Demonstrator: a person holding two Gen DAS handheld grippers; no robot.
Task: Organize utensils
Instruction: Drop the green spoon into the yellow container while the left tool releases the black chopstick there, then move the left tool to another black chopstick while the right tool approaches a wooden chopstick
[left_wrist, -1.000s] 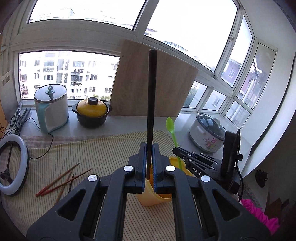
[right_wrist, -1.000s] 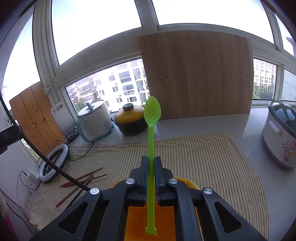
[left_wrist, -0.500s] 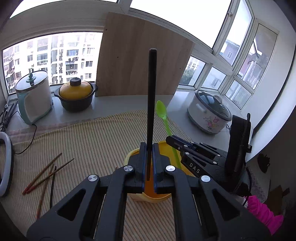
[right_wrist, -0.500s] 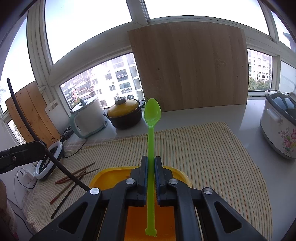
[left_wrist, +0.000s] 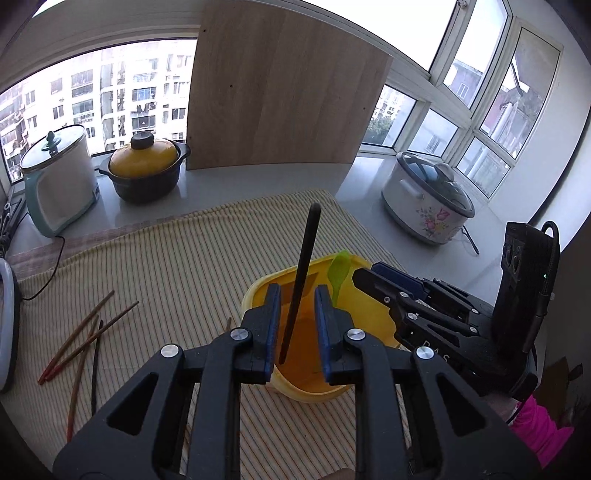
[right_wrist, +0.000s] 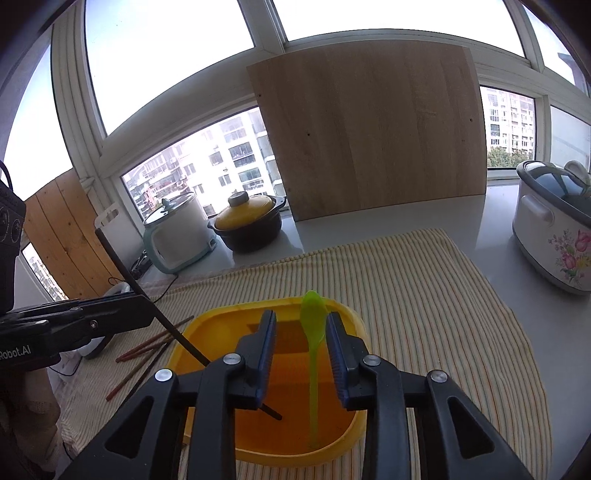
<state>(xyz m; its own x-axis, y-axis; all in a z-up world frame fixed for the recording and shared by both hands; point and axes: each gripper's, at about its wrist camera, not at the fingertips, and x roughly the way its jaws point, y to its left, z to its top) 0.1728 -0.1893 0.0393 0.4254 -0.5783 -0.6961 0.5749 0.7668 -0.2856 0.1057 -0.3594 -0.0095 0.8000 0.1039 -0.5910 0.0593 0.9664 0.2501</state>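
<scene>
Two grippers are showing, left (left_wrist: 297, 325) and right (right_wrist: 300, 354), one yellow bin (right_wrist: 207, 328), one green spoon (right_wrist: 314, 354), one black chopstick (left_wrist: 301, 280), three cookers and several loose chopsticks (left_wrist: 81, 339).

Bright daylight thru big bay windows (right_wrist: 177, 66), apt blocks outside, wood board (left_wrist: 284, 96) leaning on sill, white counter (left_wrist: 258, 181).

A yellow tub (right_wrist: 352, 439) with an orange inside sits on a yellow-and-white striped cloth (left_wrist: 177, 258). In the tub stand a lime-green spoon (right_wrist: 314, 354) and a black chopstick (left_wrist: 301, 273); reddish-brown chopsticks (left_wrist: 81, 339) lie left of the tub.
</scene>
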